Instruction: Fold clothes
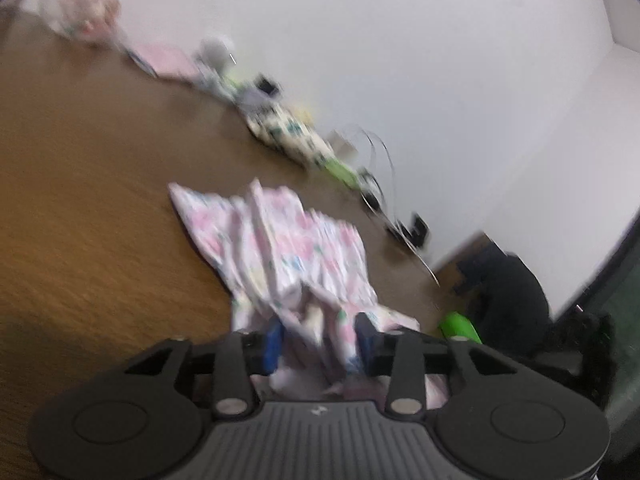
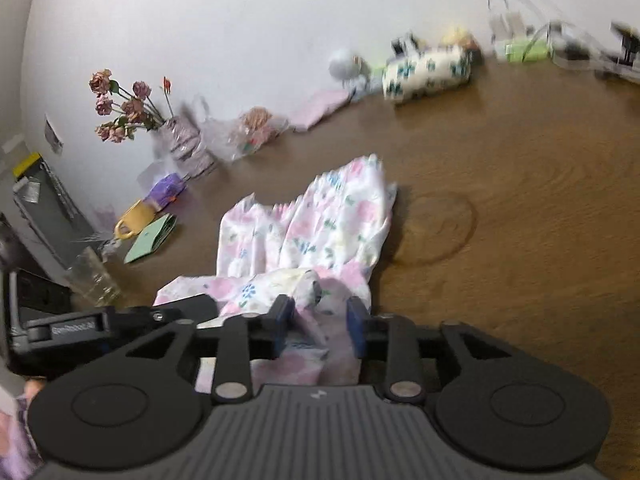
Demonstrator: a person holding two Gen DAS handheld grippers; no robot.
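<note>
Left hand-held gripper and right hand-held gripper are both low over the brown wooden surface, each with floral cloth bunched between its blue pads. The jaws stand partly spread with fabric filling the gap; whether they actually pinch it, I cannot tell through the blur.

The garment, thin and pale with pink and blue flowers, runs forward from both grippers, rumpled and creased, its far end flat on the surface. It looks light, limp and a bit slippery: it will sag and bunch, so a hem or corner, taken near the edge, seems the better hold than the wadded middle. Partly gathered like this, it fits a fold under way or a fold being reset.

Ahead along the wall sits a clover-print pouch. Ahead-left of the right gripper stand a vase of dried roses, a drinking glass just beside it, and a green card. The glass is the one to mind if cloth swings left.
</note>
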